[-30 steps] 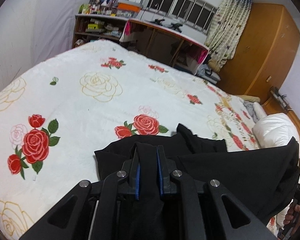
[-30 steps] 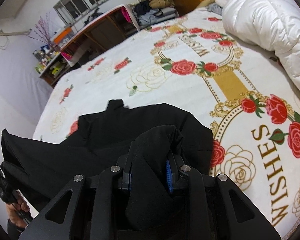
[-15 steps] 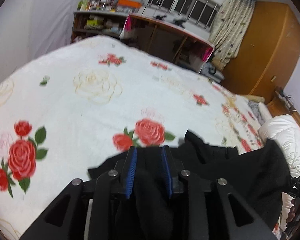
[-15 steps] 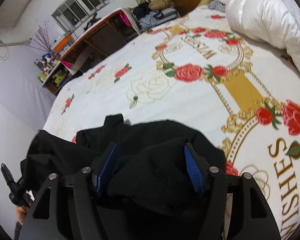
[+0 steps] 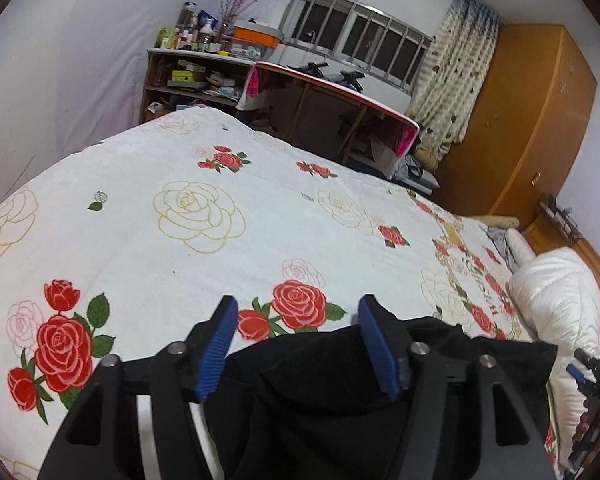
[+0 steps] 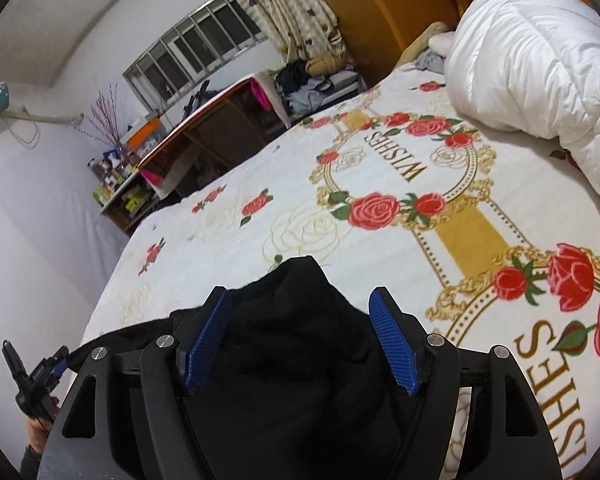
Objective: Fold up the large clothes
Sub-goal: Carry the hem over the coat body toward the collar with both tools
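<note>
Lying on the rose-print bed: one black garment, loose. Left hand-held gripper and right hand-held gripper both opening, blue pads clear of cloth.

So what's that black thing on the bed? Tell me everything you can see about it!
It is a black garment, soft, plain cloth, lying rumpled in loose folds on the rose-patterned bedspread, near its front edge. Its shape is unclear; one bump of cloth pokes up toward the far side. It lies between the blue pads of both claws: the left claw and the right claw are opening, and neither squeezes it.
</note>
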A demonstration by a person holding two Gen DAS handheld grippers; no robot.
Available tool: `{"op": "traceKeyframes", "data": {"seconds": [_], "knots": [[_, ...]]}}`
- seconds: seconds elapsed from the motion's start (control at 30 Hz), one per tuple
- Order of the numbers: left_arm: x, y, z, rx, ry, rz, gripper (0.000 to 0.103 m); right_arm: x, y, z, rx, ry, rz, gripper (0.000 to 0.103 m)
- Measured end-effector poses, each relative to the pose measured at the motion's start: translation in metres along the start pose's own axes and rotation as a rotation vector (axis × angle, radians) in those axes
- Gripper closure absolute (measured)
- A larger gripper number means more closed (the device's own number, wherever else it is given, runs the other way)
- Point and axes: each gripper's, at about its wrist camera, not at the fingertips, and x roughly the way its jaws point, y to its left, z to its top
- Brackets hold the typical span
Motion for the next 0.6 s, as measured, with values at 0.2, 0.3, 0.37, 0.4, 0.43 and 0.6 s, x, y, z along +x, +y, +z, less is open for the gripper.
{"op": "traceKeyframes", "data": {"seconds": [0.2,0.3,0.37,0.4,0.43,0.6], "knots": [[0.026,0.019,-0.021,-0.012,0.096,0.010,0.027,0.026,-0.016,-0.021,-0.014,0.089,-0.031,0.030],[0.052,0.024,-0.039,0.001,0.186,0.002,0.027,0.043,-0.020,-0.032,-0.037,0.138,-0.038,0.030],[0.068,0.025,-0.048,0.005,0.242,-0.016,0.027,0.056,-0.020,-0.035,-0.058,0.172,-0.037,0.030],[0.075,0.024,-0.051,0.010,0.261,-0.027,0.027,0.061,-0.021,-0.036,-0.067,0.185,-0.035,0.030],[0.080,0.021,-0.053,0.016,0.273,-0.033,0.028,0.066,-0.020,-0.037,-0.077,0.204,-0.030,0.030],[0.088,-0.008,-0.056,0.131,0.268,-0.069,0.082,0.079,-0.011,-0.036,-0.140,0.225,-0.061,0.082]]}}
